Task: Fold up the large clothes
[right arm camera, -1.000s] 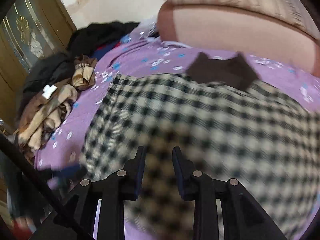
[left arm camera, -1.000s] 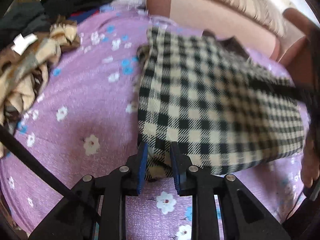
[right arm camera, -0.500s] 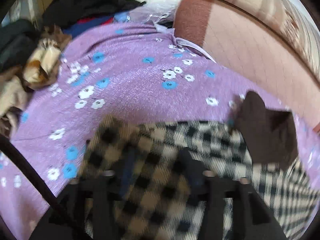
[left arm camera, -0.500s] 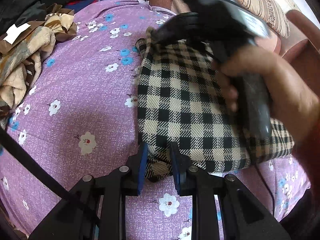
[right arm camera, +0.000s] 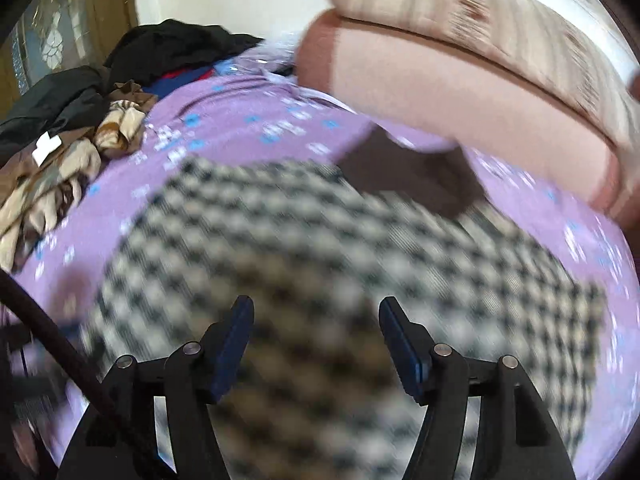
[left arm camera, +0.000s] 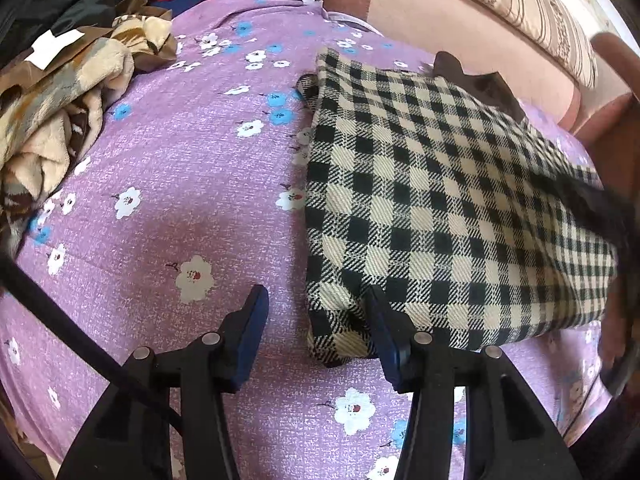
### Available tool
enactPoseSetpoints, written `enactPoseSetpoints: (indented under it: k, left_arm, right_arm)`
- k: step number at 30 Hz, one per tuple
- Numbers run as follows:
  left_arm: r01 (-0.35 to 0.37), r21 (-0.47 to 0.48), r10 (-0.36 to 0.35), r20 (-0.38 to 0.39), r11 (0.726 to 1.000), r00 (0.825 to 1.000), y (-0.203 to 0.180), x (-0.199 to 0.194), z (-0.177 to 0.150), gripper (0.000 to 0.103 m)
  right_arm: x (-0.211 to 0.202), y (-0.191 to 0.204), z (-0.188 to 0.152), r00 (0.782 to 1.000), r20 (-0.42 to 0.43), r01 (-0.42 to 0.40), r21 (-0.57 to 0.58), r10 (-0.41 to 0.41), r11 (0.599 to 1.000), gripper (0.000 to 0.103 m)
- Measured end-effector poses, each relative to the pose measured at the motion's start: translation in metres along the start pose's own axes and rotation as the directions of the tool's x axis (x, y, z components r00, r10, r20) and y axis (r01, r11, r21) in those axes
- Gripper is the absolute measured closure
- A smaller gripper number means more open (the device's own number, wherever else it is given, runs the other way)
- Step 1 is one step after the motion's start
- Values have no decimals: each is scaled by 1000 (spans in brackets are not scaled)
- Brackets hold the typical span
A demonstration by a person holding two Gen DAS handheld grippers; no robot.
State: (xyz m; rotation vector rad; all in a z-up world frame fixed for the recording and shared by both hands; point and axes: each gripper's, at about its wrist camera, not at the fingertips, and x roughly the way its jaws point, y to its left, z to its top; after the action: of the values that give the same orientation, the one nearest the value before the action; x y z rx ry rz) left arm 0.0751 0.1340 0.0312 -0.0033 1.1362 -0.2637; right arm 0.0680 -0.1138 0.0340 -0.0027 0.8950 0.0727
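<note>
Two grippers, and neither grips anything. My left gripper (left arm camera: 316, 320) is spreading its jaws: the near corner of the checked garment (left arm camera: 440, 208) lies slack between them, brushing the right-hand finger, no longer pinched. My right gripper (right arm camera: 316, 340) is opening wide above the blurred checks, with cloth beneath the jaws but not between the pads.

The garment lies folded into a rough block on the purple flowered bedspread (left arm camera: 168, 168), its dark brown collar (left arm camera: 480, 80) poking out at the far edge, near the pink headboard cushion (left arm camera: 440, 12).

I judge the risk to be that corner: if my right-hand finger drags it as I lift away, the fold could peel open. That blur hints at haste, and a quick sweep could skew the layers. The heap of brown-and-cream clothes (left arm camera: 60, 92) sits well apart.
</note>
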Motion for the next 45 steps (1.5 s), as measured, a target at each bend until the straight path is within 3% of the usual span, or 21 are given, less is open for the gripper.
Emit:
enactPoseSetpoints:
  k: [5,7,12,17,20,23,27,29,34,37,39,42,45]
  left_arm:
    - [-22,-14,23,17,1000,1000,5,-5,0,54]
    - [-35,-20,35,20,999,999,7,-7,-1,54]
    - [-79,-54,81,20,995,997,21,-4,1,51]
    - [-43,-121,48,32,992,998,36,-8,2,50]
    - [-71,-152,84,82,986,993,43,-18,6,50]
    - [0,-203,24,115,979,993,52,-22,14,50]
    - [70,-203,-44,127,977,991,52,-12,35,50]
    - [82,-181,-57,138,980,989,50,-5,47,49]
    - [193,-203,-177,95,960,980,50,21,68,47]
    - [221,-211,-207,86,952,975,52,35,76,46]
    - [256,-209,-241,93,944,966,53,42,82,39]
    - [347,-216,-333,100,913,938,56,48,95,35]
    - [441,-246,-435,84,863,897,59,60,107,34]
  right_arm:
    - [-20,-92,-71,994,-76,87,170,-74,982,35]
    - [-31,-135,-96,990,-85,130,274,-111,953,42]
    - [-68,-208,-142,977,-82,211,465,-195,860,41]
    - [-92,-239,-157,987,-3,130,607,-162,784,41]
    - [-106,-222,-145,980,57,129,548,-191,827,41]
    - [-114,-186,-132,980,108,105,447,-169,889,41]
    - [-102,-113,-106,991,124,17,236,-47,972,40]
    - [-95,-72,-103,994,108,-39,129,25,991,39]
    - [-58,42,-93,983,67,-163,-106,171,981,39]
    - [-41,95,-93,976,56,-194,-223,211,955,39]
    - [-31,124,-91,975,48,-193,-292,216,937,39]
    - [-15,157,-90,984,45,-143,-380,172,914,39]
    - [-6,174,-90,990,72,-77,-439,120,895,39]
